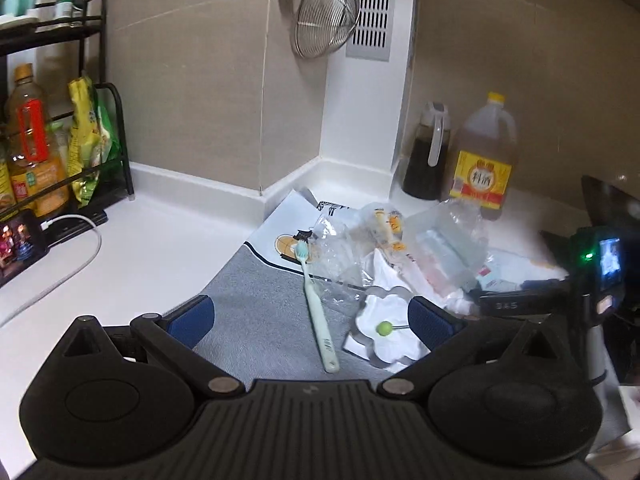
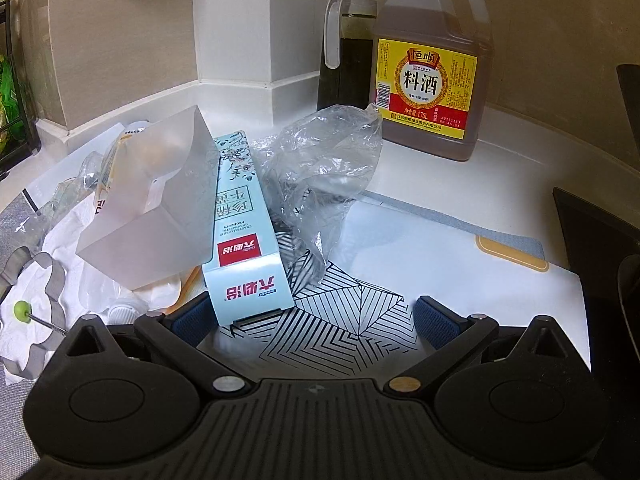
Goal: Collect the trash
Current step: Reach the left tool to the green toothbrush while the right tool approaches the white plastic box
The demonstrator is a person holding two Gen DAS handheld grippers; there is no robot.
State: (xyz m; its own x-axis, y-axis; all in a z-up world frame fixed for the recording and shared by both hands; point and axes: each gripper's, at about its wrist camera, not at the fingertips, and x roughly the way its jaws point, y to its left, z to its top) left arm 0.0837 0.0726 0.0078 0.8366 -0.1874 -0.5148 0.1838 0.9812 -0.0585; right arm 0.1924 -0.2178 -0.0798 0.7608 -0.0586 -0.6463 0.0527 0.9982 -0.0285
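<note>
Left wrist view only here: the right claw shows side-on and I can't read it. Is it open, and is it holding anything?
Observer: The right claw is open and holds nothing.
Operator: What trash is nearest it?
Observer: A pale blue carton, its near end just ahead of the open claw.
Operator: Anything against that carton?
Observer: A frosted plastic box leans on its left side, and a crumpled clear bag sits to its right.

Between the left gripper's (image 1: 311,320) fingers lies a smooth plastic toothbrush (image 1: 316,312) on matt grey cloth (image 1: 260,308); ahead of the right gripper (image 2: 316,316), crinkled glossy plastic film (image 2: 324,160) and a printed card box (image 2: 244,232).
</note>
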